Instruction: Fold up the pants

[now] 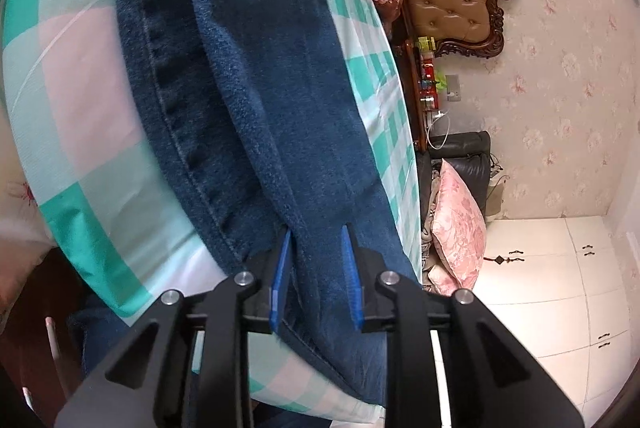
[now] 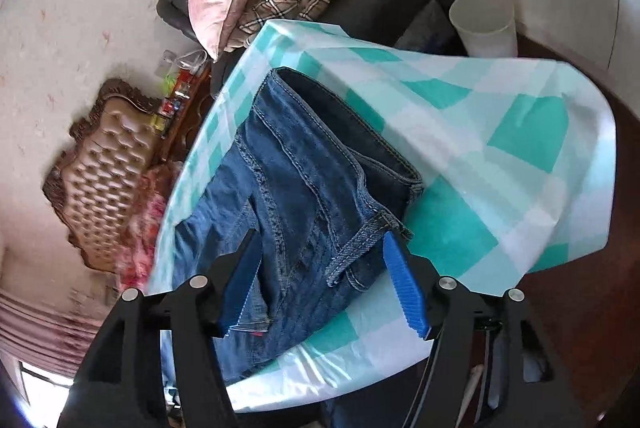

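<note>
The blue denim pants (image 1: 256, 99) lie on a surface spread with a teal, pink and white checked sheet (image 1: 84, 95), the waistband end nearest the right tongs. The left tongs (image 1: 316, 240) are pinched onto a thick fold of the pants, denim filling the gap between the blue pads. The right tongs (image 2: 320, 248) stand wide apart over the waistband (image 2: 360, 240), holding nothing.

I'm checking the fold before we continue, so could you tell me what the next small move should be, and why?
Probably close the right gripper on the waistband. Its jaws stand open around that denim, gripping nothing, while the left gripper already pinches the jeans lying on the checked sheet.
</note>
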A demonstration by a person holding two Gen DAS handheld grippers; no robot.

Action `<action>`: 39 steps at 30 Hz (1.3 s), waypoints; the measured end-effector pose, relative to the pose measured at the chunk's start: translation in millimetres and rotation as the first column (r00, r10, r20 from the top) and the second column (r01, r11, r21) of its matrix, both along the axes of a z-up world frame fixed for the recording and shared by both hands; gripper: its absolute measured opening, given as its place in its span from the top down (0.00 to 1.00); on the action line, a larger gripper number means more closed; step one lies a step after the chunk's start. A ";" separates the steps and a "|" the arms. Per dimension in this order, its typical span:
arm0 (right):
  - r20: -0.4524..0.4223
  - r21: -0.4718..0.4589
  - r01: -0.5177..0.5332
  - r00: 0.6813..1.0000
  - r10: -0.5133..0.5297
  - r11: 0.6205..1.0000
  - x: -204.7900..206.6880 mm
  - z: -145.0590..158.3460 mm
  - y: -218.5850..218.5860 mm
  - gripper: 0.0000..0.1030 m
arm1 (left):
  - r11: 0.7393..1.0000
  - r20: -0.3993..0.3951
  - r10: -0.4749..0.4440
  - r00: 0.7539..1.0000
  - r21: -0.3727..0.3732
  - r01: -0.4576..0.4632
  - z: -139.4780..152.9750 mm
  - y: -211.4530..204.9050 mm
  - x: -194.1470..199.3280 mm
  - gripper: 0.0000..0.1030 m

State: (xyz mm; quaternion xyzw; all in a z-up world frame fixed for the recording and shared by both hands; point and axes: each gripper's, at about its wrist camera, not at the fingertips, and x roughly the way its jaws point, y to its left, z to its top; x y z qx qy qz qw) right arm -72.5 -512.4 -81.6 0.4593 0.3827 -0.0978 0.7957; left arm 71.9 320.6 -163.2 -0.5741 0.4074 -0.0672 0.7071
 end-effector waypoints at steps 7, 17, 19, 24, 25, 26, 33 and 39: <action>-0.104 -0.095 0.065 0.992 -0.075 0.993 -11.4 8.1 4.7 0.38 | 1.000 -0.011 0.001 1.000 -0.002 -0.001 -1.4 0.6 0.8 0.77; -0.117 -0.087 0.029 0.992 -0.039 0.996 10.9 -5.1 17.4 0.88 | 1.000 -0.021 -0.012 1.000 0.005 0.012 -1.3 1.6 6.9 0.98; -0.072 -0.136 -0.021 0.997 0.011 0.990 27.9 22.5 23.4 0.89 | 1.000 -0.027 -0.023 0.999 0.004 0.023 2.9 2.7 13.3 0.99; 0.043 -0.192 -0.123 0.990 0.134 0.974 117.3 100.1 20.3 0.90 | 0.999 0.014 -0.045 0.999 0.021 0.045 43.0 1.0 46.5 1.00; 0.105 -0.216 -0.123 0.983 0.149 0.969 120.1 122.5 22.7 0.90 | 0.999 0.054 -0.031 0.998 0.028 0.029 59.5 1.2 45.5 1.00; 0.144 -0.253 -0.122 0.976 0.162 0.960 116.8 137.8 27.5 0.90 | 0.999 0.098 -0.020 0.995 0.048 0.016 73.8 0.6 38.4 1.00; -0.078 -0.214 -0.100 0.993 0.085 0.972 71.6 36.2 -7.2 0.90 | 0.999 -0.008 -0.040 0.999 0.023 0.041 10.3 -5.2 -14.4 1.00; -0.147 -0.166 -0.076 0.988 0.051 0.983 47.4 -3.9 -10.4 0.90 | 0.999 -0.010 -0.032 0.999 0.003 0.032 -3.4 -3.3 -22.1 1.00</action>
